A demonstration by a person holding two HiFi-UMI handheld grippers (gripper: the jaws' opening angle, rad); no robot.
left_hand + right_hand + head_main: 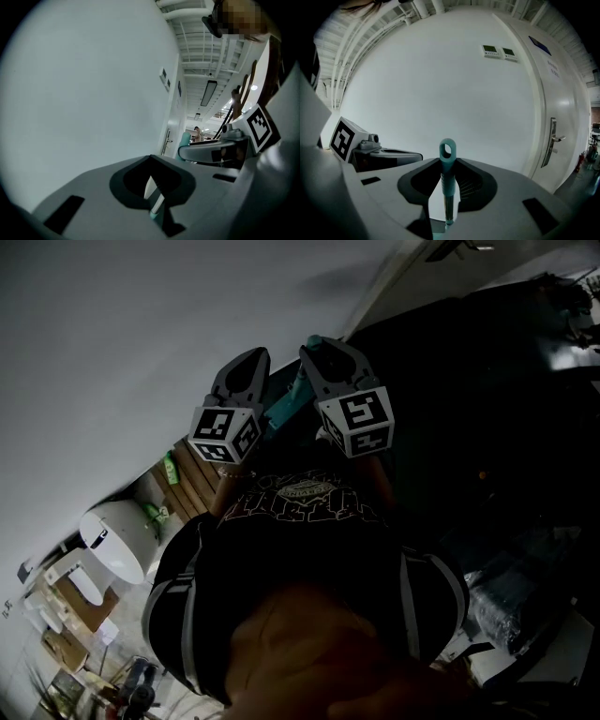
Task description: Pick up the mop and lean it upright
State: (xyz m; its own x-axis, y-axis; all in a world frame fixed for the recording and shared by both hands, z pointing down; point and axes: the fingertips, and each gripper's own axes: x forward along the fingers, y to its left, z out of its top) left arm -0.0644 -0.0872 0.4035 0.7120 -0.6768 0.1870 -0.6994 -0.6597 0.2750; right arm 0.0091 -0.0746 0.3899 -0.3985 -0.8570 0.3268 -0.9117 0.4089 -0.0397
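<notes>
The mop's teal handle end (447,161), with a hanging loop at its tip, stands up between the jaws of my right gripper (447,187), which is shut on it. In the head view a stretch of the teal handle (284,405) shows between my two raised grippers, left gripper (251,360) and right gripper (321,348). A thin white and teal length of the mop shaft (156,200) sits in the narrow gap of my left gripper (154,187), whose jaws look shut on it. From the left gripper view the right gripper (220,150) is close by with the teal tip (185,139) poking out. The mop head is hidden.
A plain white wall (440,84) stands right in front, with two small wall panels (499,50) and a door with a lever handle (553,138) to the right. Low in the head view are a white rounded fixture (117,540) and wooden slats (192,479). A corridor (199,126) runs off beyond.
</notes>
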